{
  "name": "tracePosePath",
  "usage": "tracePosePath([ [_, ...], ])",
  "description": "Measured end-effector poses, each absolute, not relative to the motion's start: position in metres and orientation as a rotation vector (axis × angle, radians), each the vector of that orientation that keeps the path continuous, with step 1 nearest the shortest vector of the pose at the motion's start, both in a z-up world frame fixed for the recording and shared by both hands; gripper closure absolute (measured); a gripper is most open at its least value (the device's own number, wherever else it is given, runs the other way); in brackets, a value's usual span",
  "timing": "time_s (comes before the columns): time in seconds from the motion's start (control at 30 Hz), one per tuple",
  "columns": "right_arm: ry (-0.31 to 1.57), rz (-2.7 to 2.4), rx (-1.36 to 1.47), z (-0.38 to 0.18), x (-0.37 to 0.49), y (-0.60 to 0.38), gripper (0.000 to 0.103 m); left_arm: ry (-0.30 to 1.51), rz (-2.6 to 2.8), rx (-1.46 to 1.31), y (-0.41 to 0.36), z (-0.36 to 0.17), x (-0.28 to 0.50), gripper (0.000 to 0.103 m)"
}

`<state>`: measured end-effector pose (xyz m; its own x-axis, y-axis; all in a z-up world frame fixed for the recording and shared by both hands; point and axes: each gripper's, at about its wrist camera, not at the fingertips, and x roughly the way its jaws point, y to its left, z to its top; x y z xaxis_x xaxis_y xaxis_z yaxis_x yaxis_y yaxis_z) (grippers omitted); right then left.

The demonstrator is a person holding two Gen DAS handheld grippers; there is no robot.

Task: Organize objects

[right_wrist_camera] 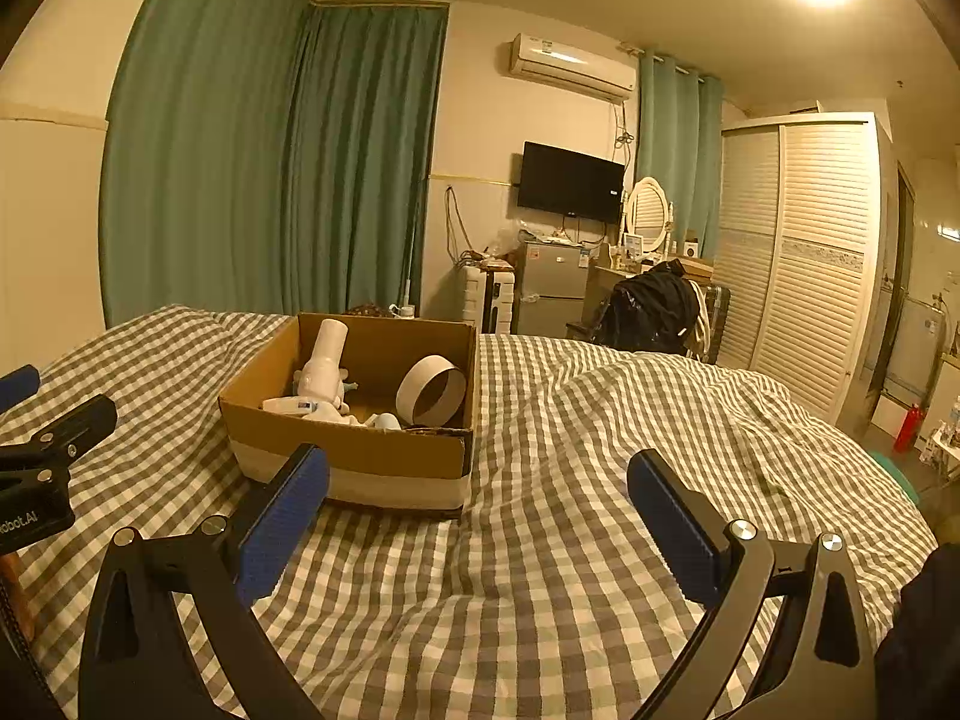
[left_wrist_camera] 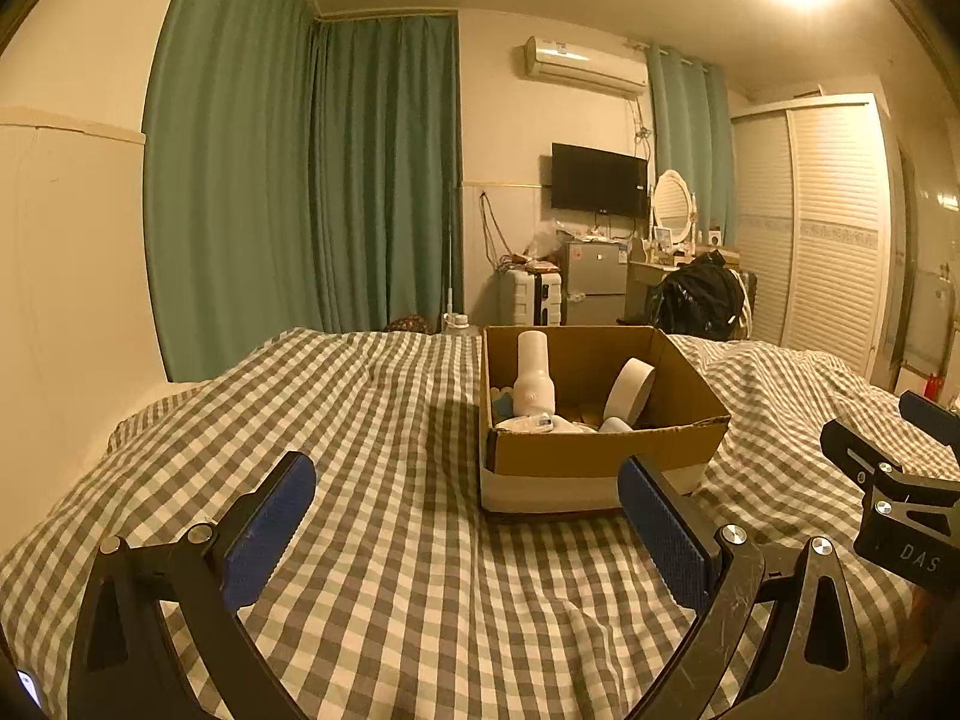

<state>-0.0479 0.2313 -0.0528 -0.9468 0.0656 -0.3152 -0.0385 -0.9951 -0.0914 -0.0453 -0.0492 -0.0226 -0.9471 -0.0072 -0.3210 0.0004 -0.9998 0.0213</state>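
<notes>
White lettering "DAS" shows on the black frame of the right tool (left_wrist_camera: 888, 450) at the left wrist view's 3 o'clock edge; "obot.AI" reads on the left tool (right_wrist_camera: 36, 414) at the right wrist view's 9 o'clock edge. Both tools hang released and empty above the grey-and-white checked bedspread (left_wrist_camera: 372, 420), blue-padded fingers (left_wrist_camera: 270, 528) spread wide: the left tool (left_wrist_camera: 468, 531) and the right tool (right_wrist_camera: 477, 528). The open brown cardboard box (left_wrist_camera: 600, 456) with a white lower band sits on the bed, toward 1 o'clock from the left tool and 11 o'clock from the right. Inside stand a white plastic bottle (left_wrist_camera: 533, 381), a white tape roll (left_wrist_camera: 628, 391) on edge and smaller white and blue items too jumbled to identify.
</notes>
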Motion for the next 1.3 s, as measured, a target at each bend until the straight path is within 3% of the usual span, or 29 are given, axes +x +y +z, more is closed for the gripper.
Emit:
tracePosePath([
  [1.3, -0.177, 3.039, -0.516, -0.057, -0.0484, 0.2237, 0.002, -0.068, -3.092, 0.529, -0.0459, -0.0288, -0.0471, 0.0],
])
